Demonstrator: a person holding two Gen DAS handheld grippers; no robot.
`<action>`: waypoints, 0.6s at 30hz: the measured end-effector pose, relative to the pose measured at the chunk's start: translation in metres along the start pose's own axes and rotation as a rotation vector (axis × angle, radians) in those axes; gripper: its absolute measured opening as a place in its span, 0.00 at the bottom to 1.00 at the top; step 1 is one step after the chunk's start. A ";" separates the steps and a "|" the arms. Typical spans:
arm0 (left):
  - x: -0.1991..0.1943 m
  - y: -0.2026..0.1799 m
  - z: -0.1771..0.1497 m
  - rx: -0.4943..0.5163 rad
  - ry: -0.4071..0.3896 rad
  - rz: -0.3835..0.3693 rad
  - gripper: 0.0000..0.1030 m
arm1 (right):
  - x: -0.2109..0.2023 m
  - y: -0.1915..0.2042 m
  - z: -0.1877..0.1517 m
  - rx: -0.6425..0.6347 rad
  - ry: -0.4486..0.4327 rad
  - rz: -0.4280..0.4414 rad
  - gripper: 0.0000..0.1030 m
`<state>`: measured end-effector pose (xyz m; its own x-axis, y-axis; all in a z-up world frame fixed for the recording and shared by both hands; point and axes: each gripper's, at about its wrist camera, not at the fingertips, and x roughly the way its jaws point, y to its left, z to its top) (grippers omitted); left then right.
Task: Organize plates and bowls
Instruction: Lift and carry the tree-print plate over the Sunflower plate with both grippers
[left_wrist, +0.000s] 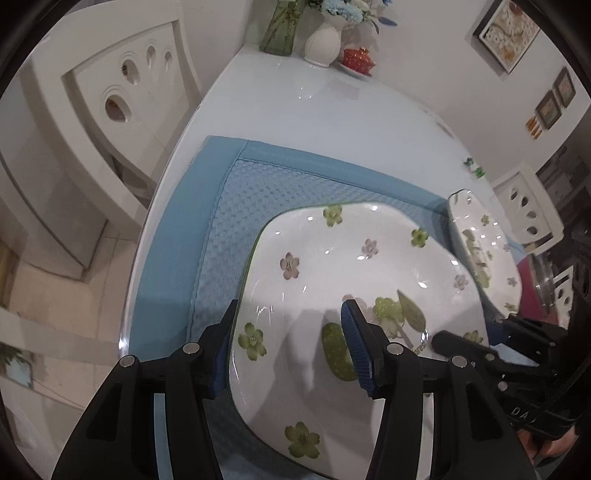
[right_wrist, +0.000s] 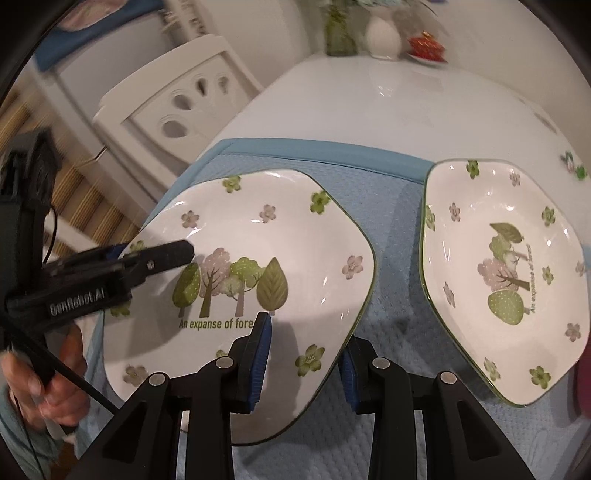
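**Two tongs on one plate: keep it level**

Both tongs are grasping the same square flowered plate (right_wrist: 236, 280), one on each side. The right tongs (right_wrist: 306, 354) straddle its near right rim, one blue pad above the rim and the other beneath, clamped on the edge. The left tongs (left_wrist: 288, 343) bite the opposite rim the same way — one finger (left_wrist: 356, 339) lies over the plate's face, the other under the edge. The plate sits over the blue mat (left_wrist: 221, 206) on the white table (left_wrist: 314, 110); whether it has cleared the mat I cannot tell, though its far edge seems tipped up a little.

A second, matching plate (right_wrist: 506, 273) lies flat on the mat just to the right, near but not touching the first. Given the task, the likely aim is to set the held plate on top of it.

To do that well:

- Raise both sides together, since glazed rims slip easily if one end drops.
- Keep the pinch steady; loosening either side would load the other.
- Carry it high enough to pass the second plate's raised rim before moving across.
- Line up the corners, lower gently, then release — ceramic on ceramic chips readily.

The vases (left_wrist: 321, 44) and red lidded cup (left_wrist: 358, 57) at the table's far end are well apart and no obstacle.
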<state>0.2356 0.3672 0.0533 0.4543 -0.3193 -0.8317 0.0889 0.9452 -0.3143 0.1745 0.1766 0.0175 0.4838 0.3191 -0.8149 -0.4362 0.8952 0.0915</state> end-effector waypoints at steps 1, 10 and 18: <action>-0.002 0.001 -0.002 -0.007 -0.005 -0.013 0.48 | -0.001 0.001 -0.002 -0.017 -0.003 0.003 0.32; -0.027 -0.004 -0.018 0.017 -0.040 -0.069 0.48 | -0.024 0.010 -0.026 -0.089 -0.024 0.060 0.32; -0.060 -0.024 -0.036 0.072 -0.058 -0.067 0.48 | -0.064 0.022 -0.048 -0.137 -0.068 0.044 0.32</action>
<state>0.1742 0.3612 0.0945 0.4958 -0.3790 -0.7814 0.1829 0.9251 -0.3327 0.0973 0.1607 0.0439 0.5103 0.3816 -0.7707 -0.5551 0.8307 0.0437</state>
